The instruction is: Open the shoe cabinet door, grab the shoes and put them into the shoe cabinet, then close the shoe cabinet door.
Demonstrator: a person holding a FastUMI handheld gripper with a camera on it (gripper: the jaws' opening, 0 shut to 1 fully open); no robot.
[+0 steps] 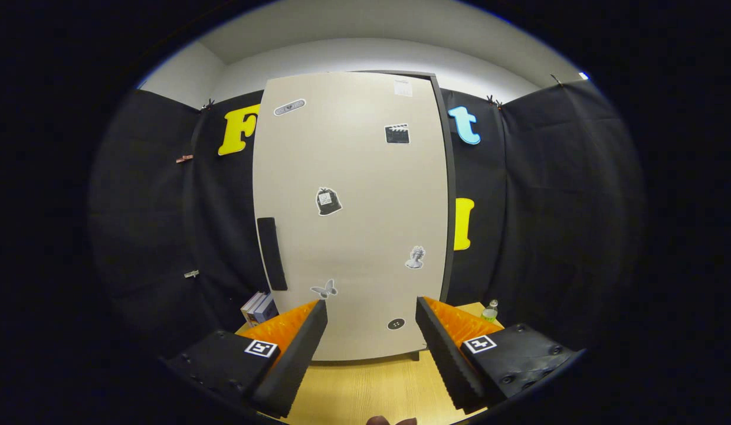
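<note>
Gripper view: gripper level (jaws apart) facing shut cabinet door.

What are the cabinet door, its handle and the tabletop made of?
Cabinet door: likely laminated board, matte beige, smooth and flat, stickers on it. Handle: black strip, matte; plastic or metal, can't tell. Tabletop: light wood or wood-look laminate, grain lines visible. Tongs open, empty, just ahead of the shut door.

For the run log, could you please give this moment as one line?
gripper: open, holding nothing | cabinet door: closed, ahead | handle: untouched
</note>
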